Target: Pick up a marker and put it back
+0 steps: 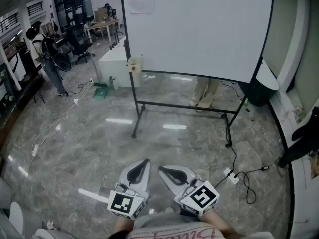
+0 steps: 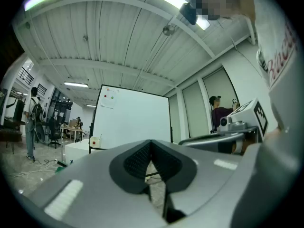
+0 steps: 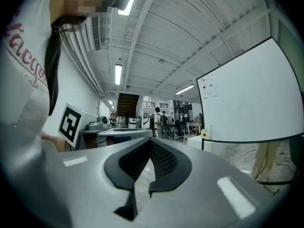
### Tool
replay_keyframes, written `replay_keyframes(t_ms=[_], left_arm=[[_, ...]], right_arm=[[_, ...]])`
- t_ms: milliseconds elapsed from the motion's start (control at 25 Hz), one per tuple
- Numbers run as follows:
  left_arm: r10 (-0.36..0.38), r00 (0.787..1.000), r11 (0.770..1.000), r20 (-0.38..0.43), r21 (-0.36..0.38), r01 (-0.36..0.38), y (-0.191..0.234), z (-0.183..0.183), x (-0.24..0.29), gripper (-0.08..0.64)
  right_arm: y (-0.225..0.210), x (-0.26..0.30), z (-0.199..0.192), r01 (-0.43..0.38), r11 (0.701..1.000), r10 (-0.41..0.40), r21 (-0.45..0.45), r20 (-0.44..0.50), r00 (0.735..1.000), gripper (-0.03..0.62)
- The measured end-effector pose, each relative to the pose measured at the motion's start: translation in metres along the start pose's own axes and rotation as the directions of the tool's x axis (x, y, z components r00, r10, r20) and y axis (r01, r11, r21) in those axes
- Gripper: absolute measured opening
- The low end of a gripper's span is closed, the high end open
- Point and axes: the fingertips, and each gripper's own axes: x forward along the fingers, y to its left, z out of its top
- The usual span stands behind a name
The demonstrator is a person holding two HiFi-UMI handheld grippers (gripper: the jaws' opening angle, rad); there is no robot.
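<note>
Head view: I hold both grippers low at 6 o'clock, over the grey marble floor (image 1: 89,148).
Left gripper (image 1: 144,161): my two fingers are pressed together at the tips, with nothing between them.
Right gripper (image 1: 162,169): fingers pressed together too, and empty; it sits just beside the left one, apart from it.
Whiteboard (image 1: 199,29): on a wheeled stand at 12 o'clock, well apart from my grippers.
Holder box (image 1: 134,64): cream, fixed to the whiteboard's left edge at about 11 o'clock.
Marker: I cannot make one out for sure. A thin stick (image 3: 210,127) stands up out of the holder box.
Person (image 1: 47,54): standing far off at 10 o'clock.
Cable (image 1: 239,176): lies on the floor at 3 o'clock.
</note>
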Motion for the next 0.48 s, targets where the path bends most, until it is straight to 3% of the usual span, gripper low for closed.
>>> replay_keyframes(t_ms=[480], left_arm=[[0.016,1.0,1.0,0.012,0.016,-0.016,-0.011,0.0,0.005,0.0]], right_arm=[[-0.008,-0.011,-0.001,0.005,1.0,-0.005,-0.016,-0.026,1.0,0.001]])
